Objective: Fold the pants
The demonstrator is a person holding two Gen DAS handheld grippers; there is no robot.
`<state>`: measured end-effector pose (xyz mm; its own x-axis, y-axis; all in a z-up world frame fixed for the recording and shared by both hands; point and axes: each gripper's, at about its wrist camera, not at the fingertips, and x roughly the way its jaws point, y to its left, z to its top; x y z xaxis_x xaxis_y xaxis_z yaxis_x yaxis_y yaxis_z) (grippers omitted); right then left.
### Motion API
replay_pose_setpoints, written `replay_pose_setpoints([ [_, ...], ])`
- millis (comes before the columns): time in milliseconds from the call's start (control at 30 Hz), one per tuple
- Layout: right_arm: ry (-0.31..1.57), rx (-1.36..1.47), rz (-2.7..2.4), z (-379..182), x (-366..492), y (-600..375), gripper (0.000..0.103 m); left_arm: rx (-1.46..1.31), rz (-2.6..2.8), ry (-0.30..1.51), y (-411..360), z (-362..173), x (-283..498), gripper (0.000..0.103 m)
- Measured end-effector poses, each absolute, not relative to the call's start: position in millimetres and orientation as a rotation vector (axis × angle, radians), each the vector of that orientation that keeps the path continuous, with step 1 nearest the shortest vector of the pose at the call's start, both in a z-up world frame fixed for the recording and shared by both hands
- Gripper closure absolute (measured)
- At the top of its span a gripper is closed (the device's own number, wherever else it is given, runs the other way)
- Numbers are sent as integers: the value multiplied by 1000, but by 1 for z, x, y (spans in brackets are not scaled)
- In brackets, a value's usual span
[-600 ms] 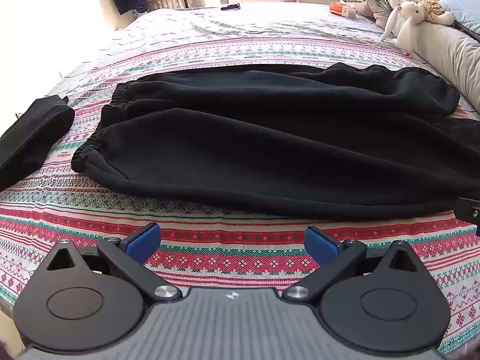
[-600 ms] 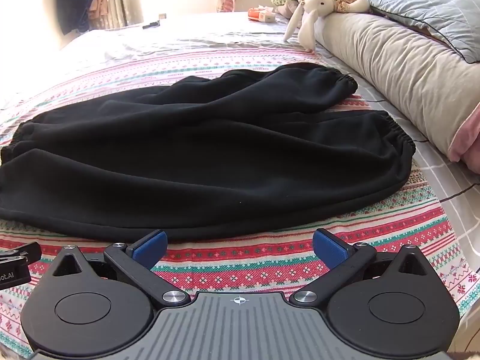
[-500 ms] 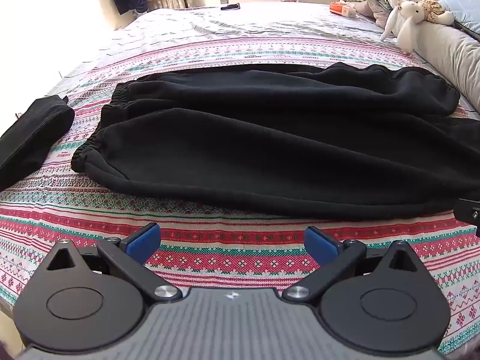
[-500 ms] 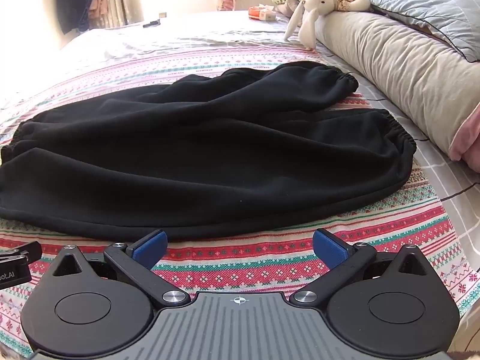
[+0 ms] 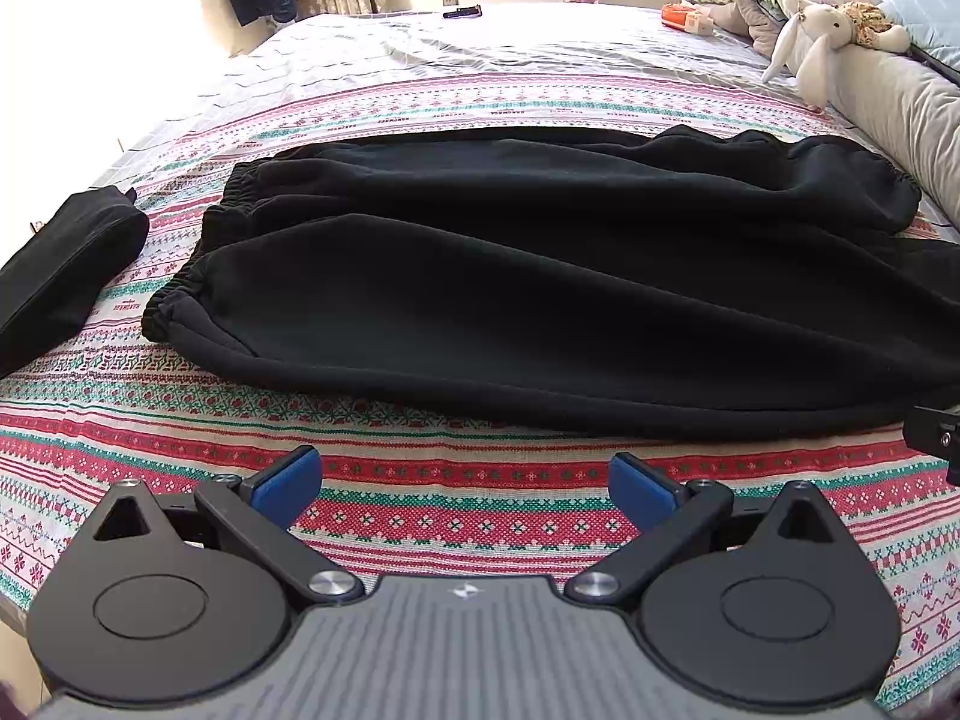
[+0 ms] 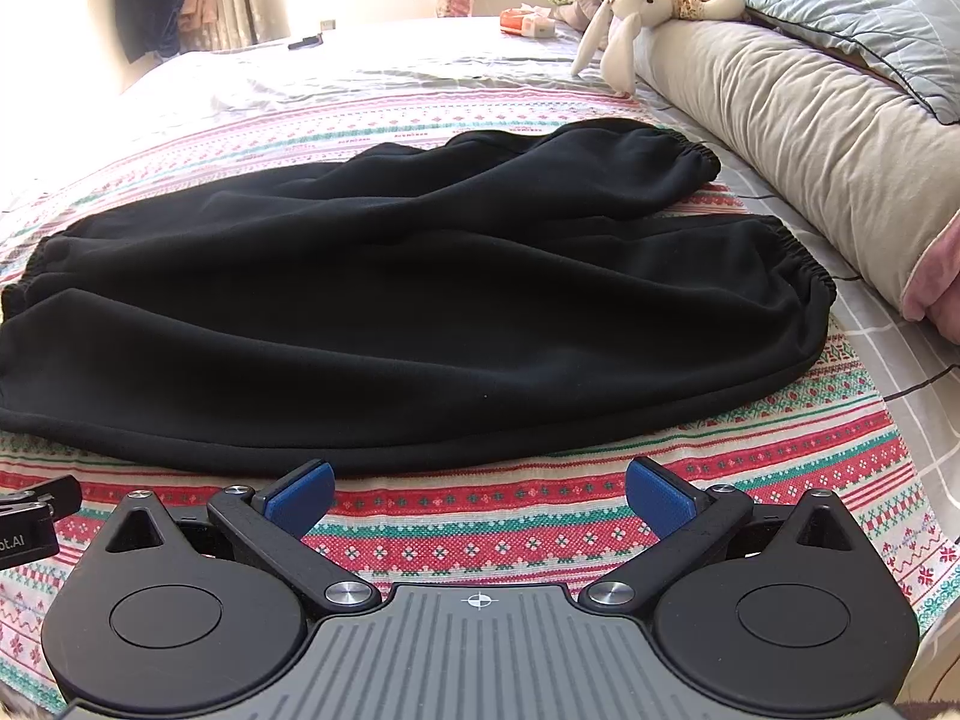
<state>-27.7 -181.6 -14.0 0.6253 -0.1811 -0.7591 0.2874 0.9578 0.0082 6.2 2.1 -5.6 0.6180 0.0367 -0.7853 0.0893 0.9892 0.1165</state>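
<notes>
Pants (image 5: 540, 276), black and loose, lie spread across the patterned blanket (image 5: 420, 480) on the bed, waistband toward nine o'clock and cuffed legs toward three o'clock. At far left, around nine o'clock in the left view, a dark pouch (image 5: 66, 276) sits apart from them. The left gripper (image 5: 462, 480) hangs at six o'clock, short of the near hem, its blue fingers (image 5: 288, 480) spread wide with nothing between them. The right gripper (image 6: 480, 489) hovers likewise, its fingers (image 6: 657, 495) wide apart and empty, just short of the hem. The two legs lie side by side, partly overlapping, so no fold looks made yet; by my reading, all the folding remains.
</notes>
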Motion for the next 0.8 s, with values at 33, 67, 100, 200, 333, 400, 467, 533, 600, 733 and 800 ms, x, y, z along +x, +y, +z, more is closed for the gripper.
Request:
replay_pose_setpoints([
  [33,855,132,-269,-14,-27,-181,0,149,-30,905,2,-6,6,0],
  [67,857,131,-269,-14,-28,-180,0,150,-30,905,2,-6,6,0],
  [100,857,131,-269,-14,-28,-180,0,150,-30,904,2,-6,6,0],
  [200,851,133,-267,-15,-28,-180,0,150,-31,907,3,-6,6,0],
  [333,863,121,-272,-15,-27,-179,0,150,-29,905,3,-6,7,0],
  [400,868,115,-275,-14,-27,-179,0,150,-28,907,3,-6,7,0],
  [467,865,118,-275,-14,-27,-179,0,149,-28,908,2,-7,7,0],
  [533,865,120,-275,-14,-27,-179,0,150,-28,907,2,-6,7,0],
  [600,874,110,-280,-14,-27,-179,0,150,-27,905,2,-6,7,0],
  [733,862,123,-273,-14,-27,-179,0,147,-25,907,2,-6,7,0],
  [800,865,118,-276,-15,-27,-179,0,147,-26,907,2,-6,7,0],
])
